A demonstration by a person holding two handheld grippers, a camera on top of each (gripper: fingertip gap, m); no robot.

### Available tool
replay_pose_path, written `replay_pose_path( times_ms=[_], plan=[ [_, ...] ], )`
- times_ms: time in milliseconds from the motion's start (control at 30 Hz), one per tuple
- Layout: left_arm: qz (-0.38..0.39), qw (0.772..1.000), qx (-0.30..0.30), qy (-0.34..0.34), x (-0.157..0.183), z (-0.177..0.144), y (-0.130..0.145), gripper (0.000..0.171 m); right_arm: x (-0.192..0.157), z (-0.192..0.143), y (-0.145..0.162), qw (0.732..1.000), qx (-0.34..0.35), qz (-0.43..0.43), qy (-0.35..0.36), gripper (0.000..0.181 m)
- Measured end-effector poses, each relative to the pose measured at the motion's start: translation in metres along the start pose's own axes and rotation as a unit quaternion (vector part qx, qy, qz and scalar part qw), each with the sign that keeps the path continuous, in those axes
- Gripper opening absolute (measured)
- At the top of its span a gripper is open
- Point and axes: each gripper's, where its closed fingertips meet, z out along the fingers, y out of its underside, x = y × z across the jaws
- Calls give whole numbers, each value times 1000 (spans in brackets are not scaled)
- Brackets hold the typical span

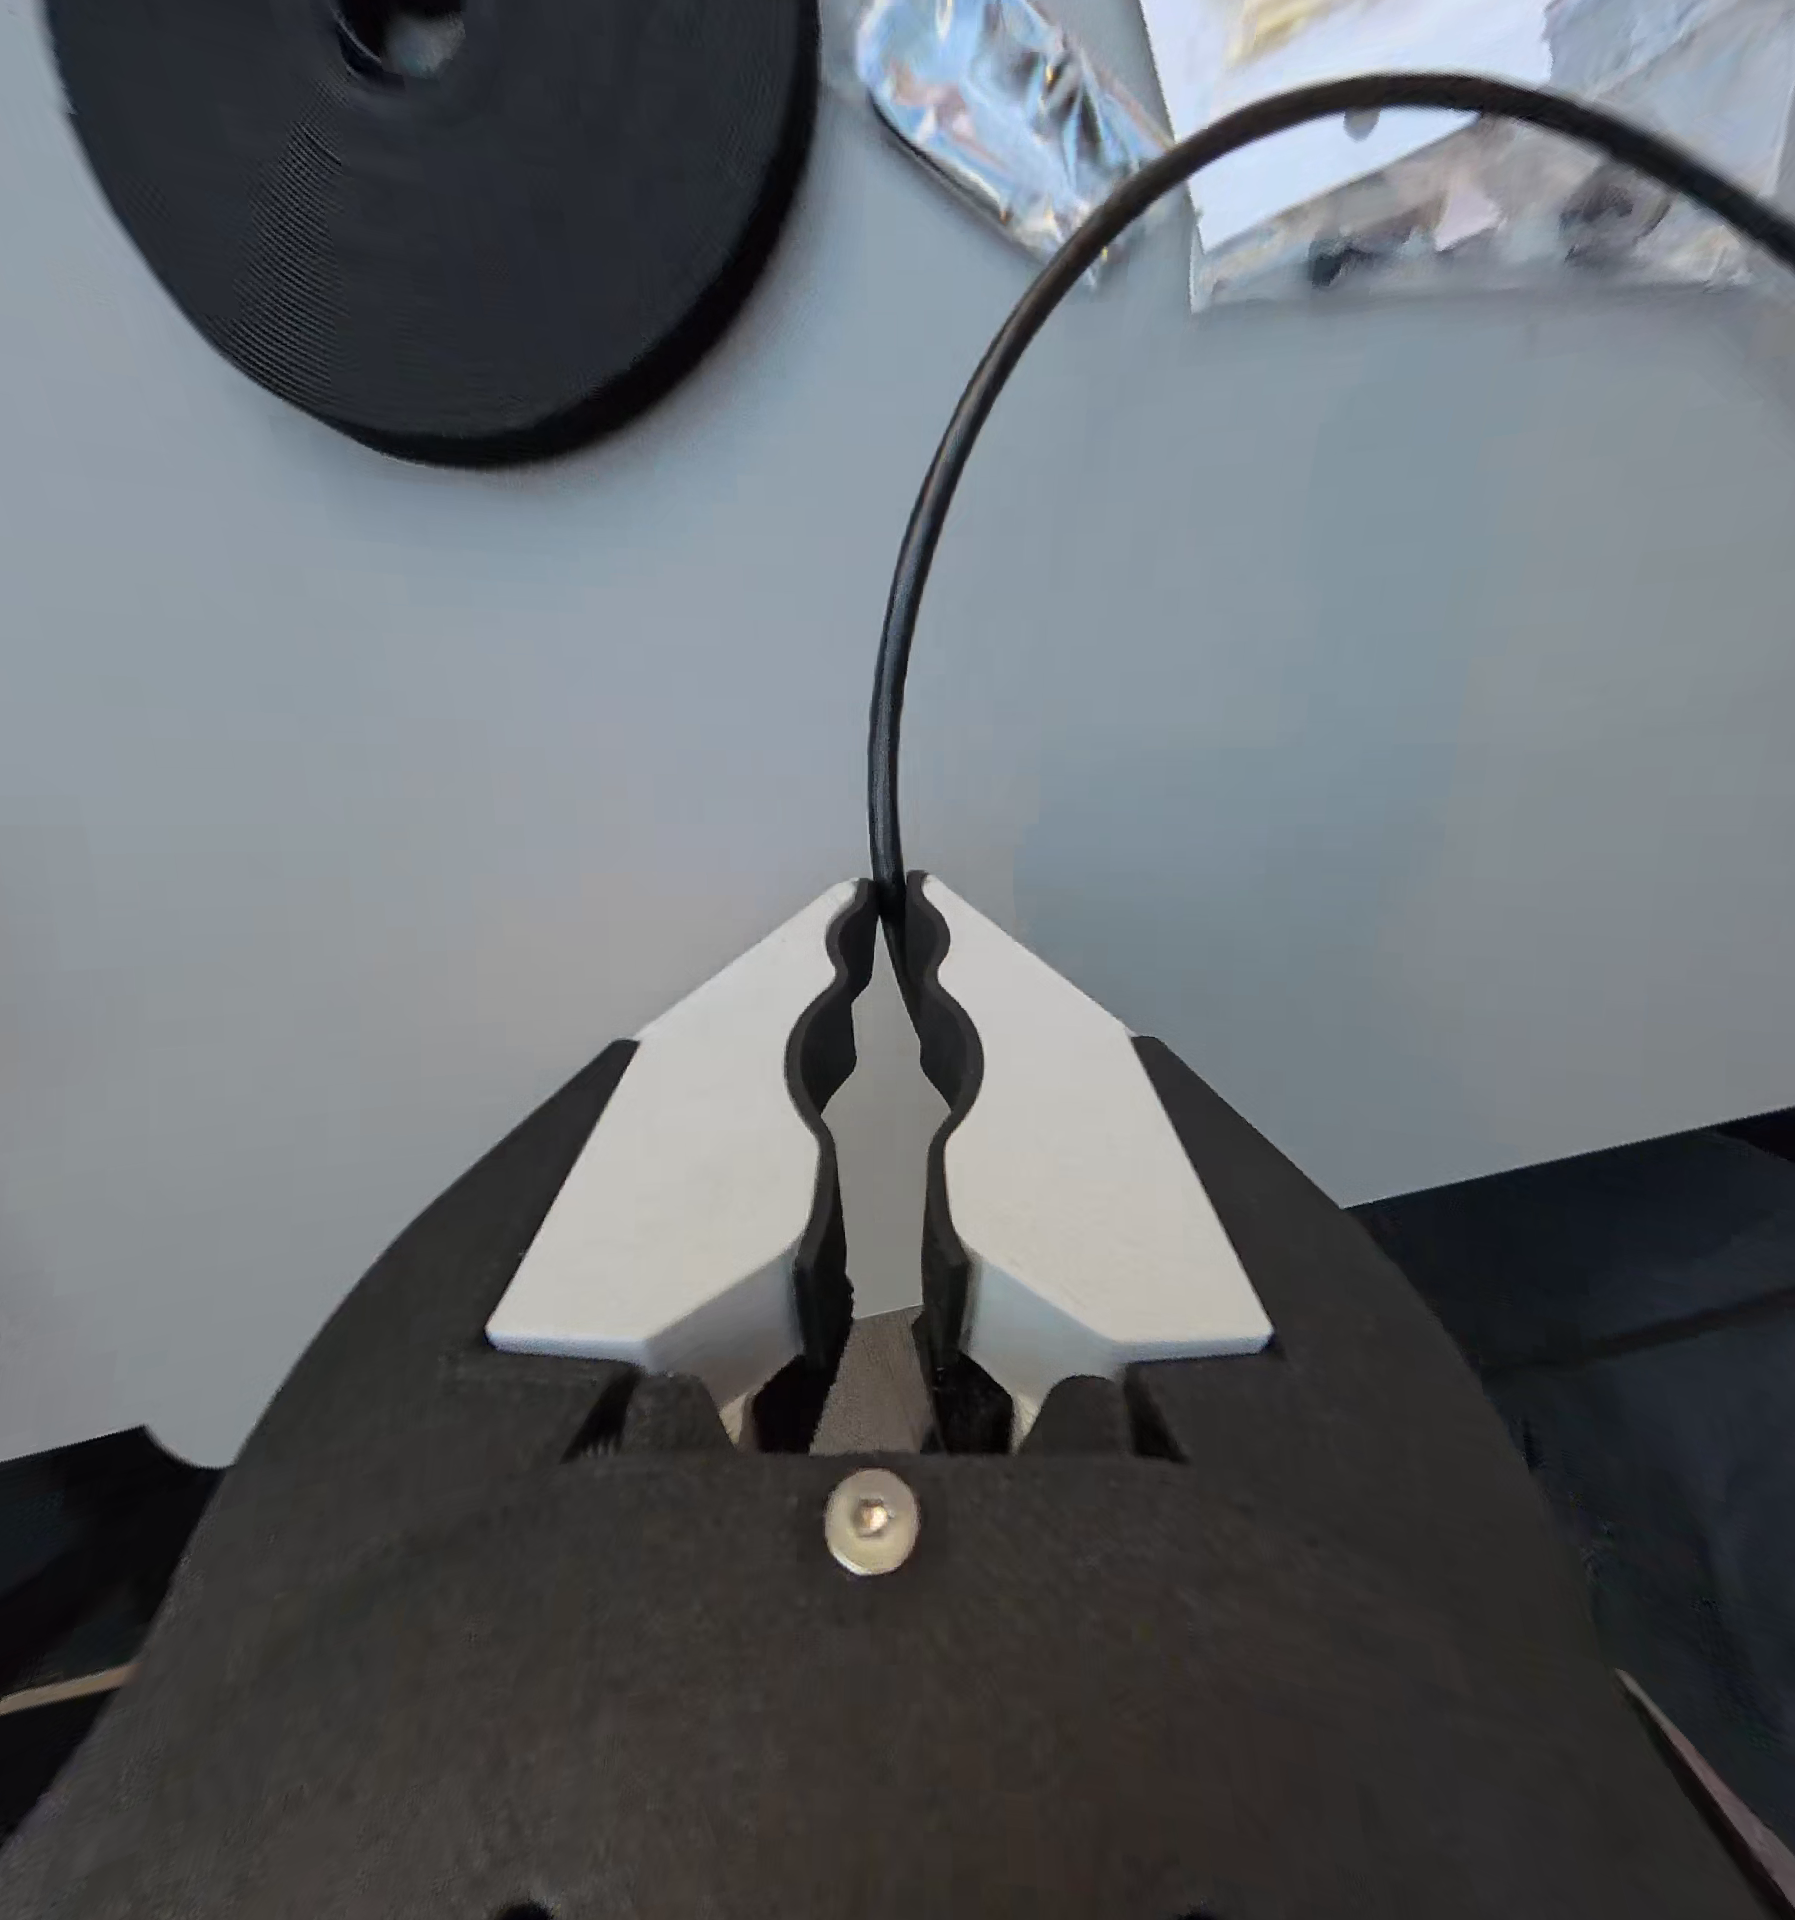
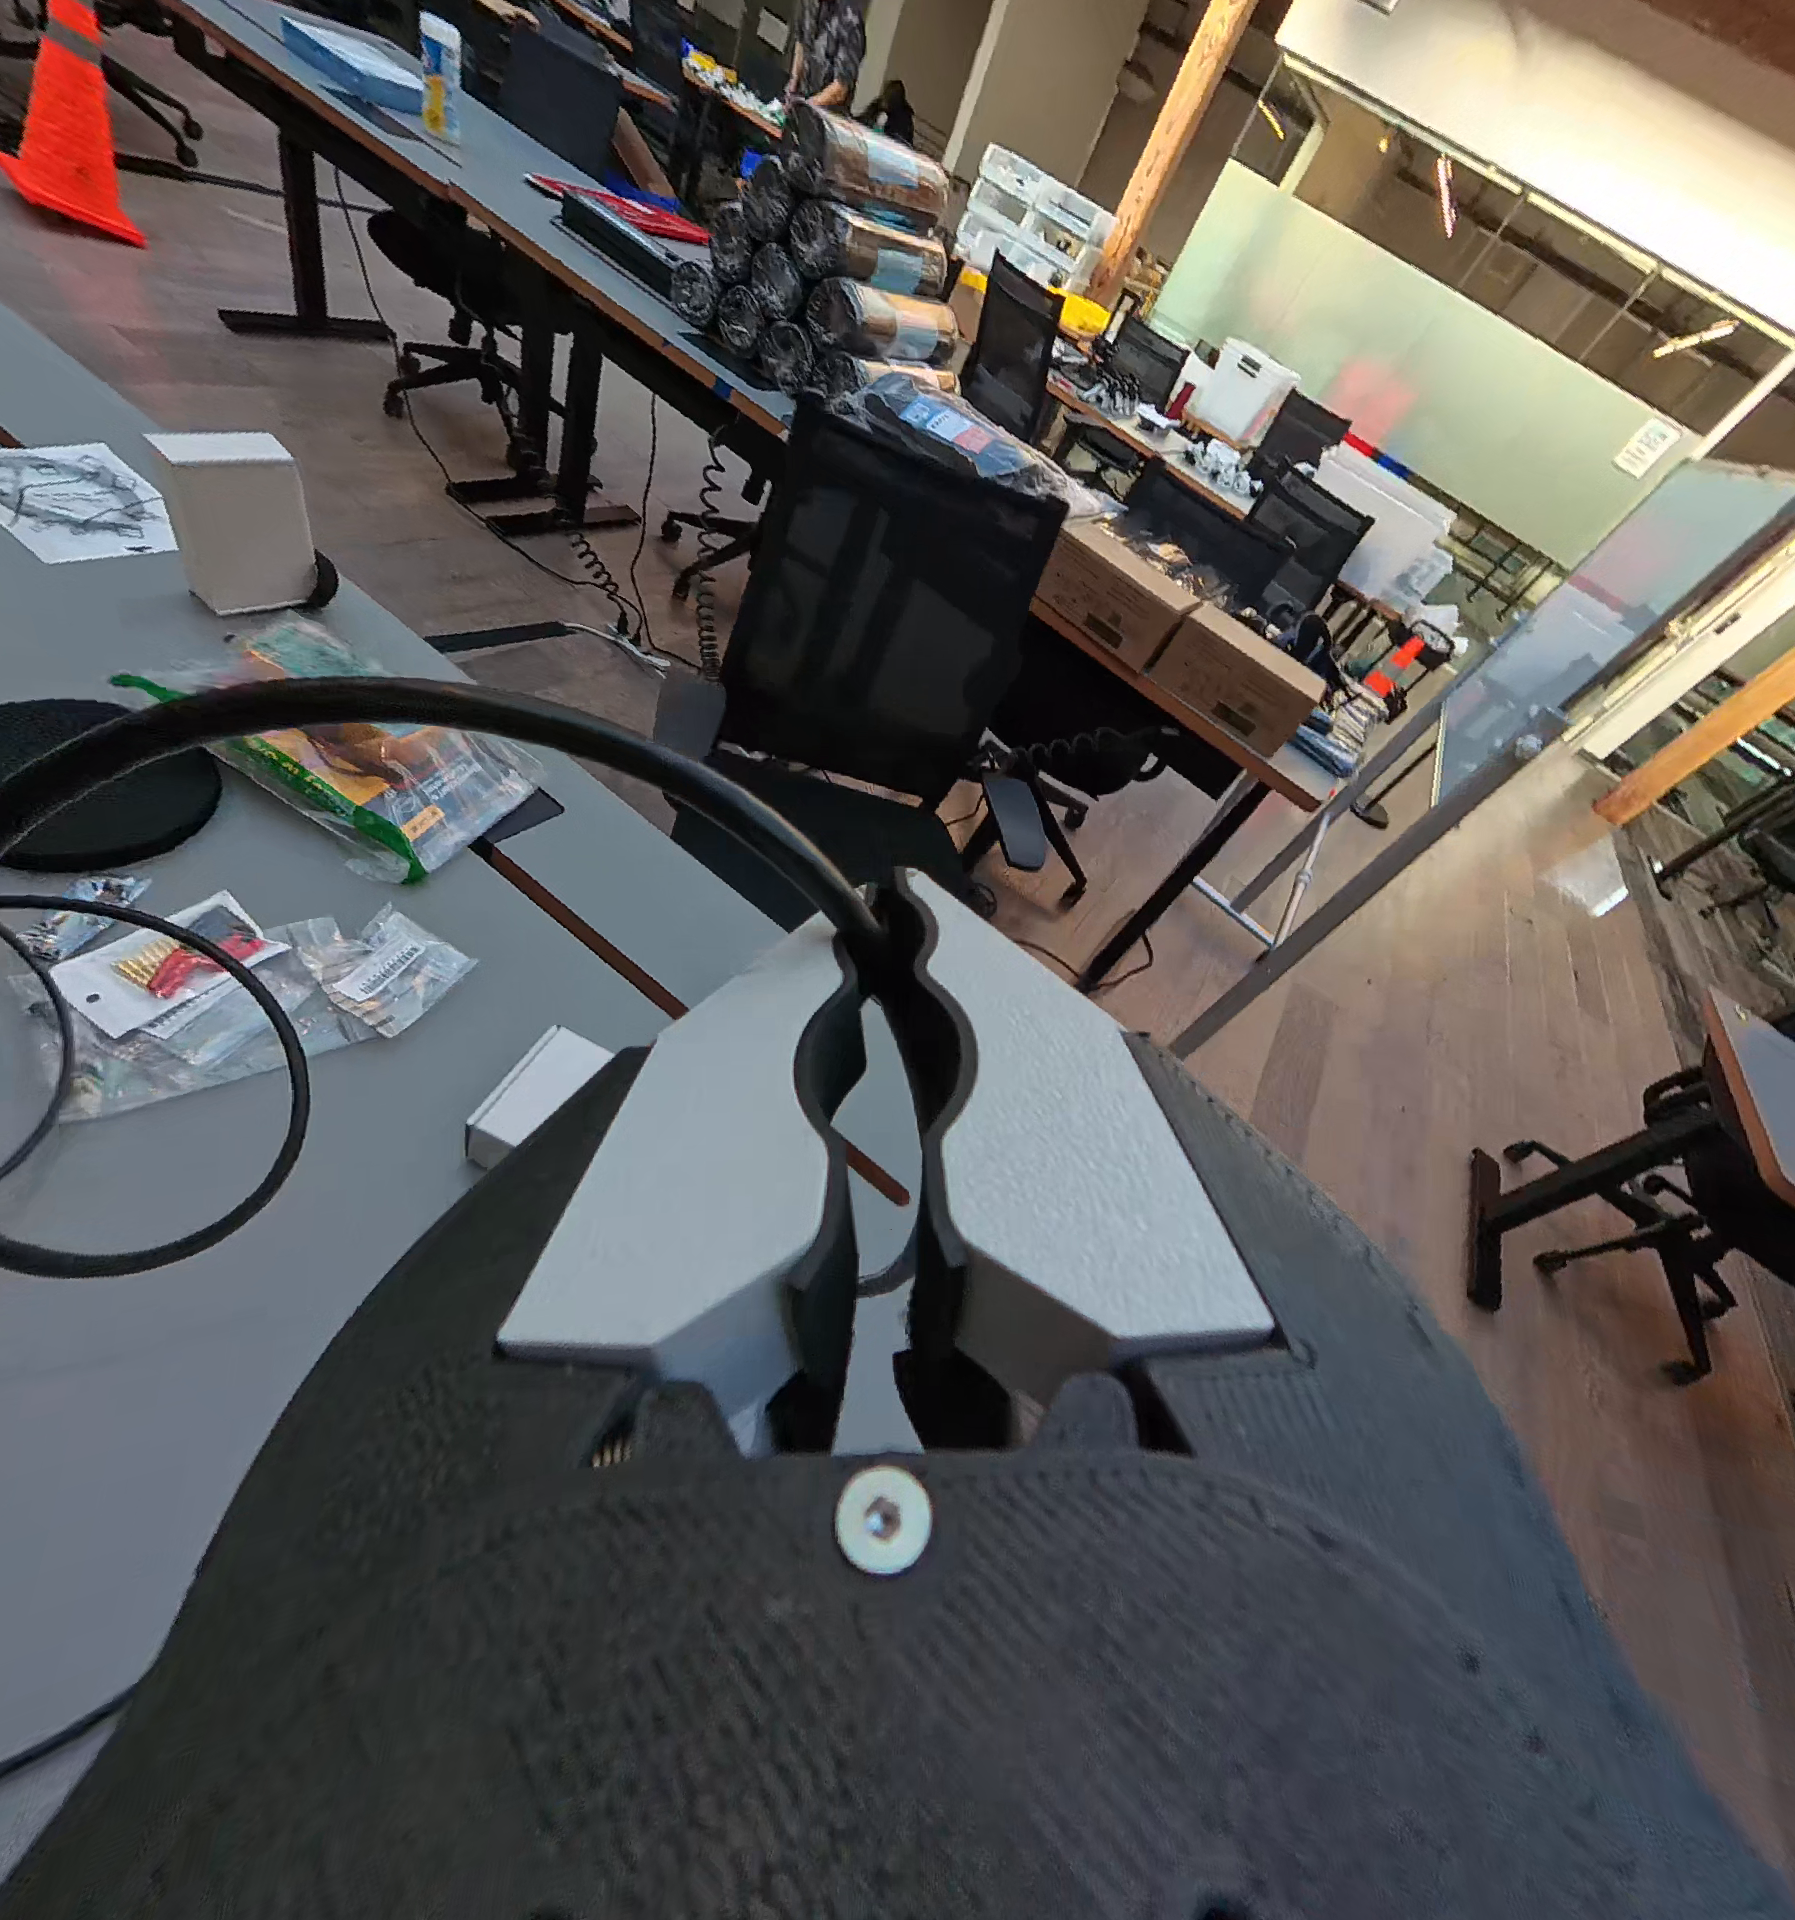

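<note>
A thin black cable [image 1: 908, 623] rises from my left gripper [image 1: 890, 891], which is shut on it at the fingertips above a grey table [image 1: 353, 727]. The cable arcs up and off to the right. In the right wrist view my right gripper [image 2: 893, 920] is shut on the same kind of black cable [image 2: 519, 717], which curves left from the tips and loops in coils [image 2: 280, 1039] over the grey table [image 2: 249, 1403]. The right gripper is tilted and sits over the table's edge.
A black roll of strap [image 1: 425, 208] lies at the top left, also shown in the right view [image 2: 93, 790]. Clear bags of small parts [image 2: 249, 987], a green-edged bag [image 2: 384, 779] and a white box [image 2: 238, 520] lie on the table. Office chair [image 2: 872, 623] and desks stand beyond. My hands' fingertips stand some 75 cm from each other.
</note>
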Motion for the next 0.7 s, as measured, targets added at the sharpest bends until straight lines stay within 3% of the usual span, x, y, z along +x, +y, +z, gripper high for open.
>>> replay_pose_path(
  times_ms=[167,333,467,600,700],
  plan=[
    [41,994,67,-76,-38,-81,-45,3,27,-18,72,998,-43,45,31,0],
    [91,972,126,-179,-99,-209,-115,3,20,-22,133,995,-76,70,16,0],
    [122,942,158,-270,-145,-332,-175,2,-33,-7,184,989,-119,68,-50,0],
    [145,906,173,-357,-181,-450,-233,2,-119,18,242,973,-187,42,-132,1],
    [147,893,171,-389,-194,-519,-267,2,-186,35,280,955,-231,17,-183,3]
  ],
)
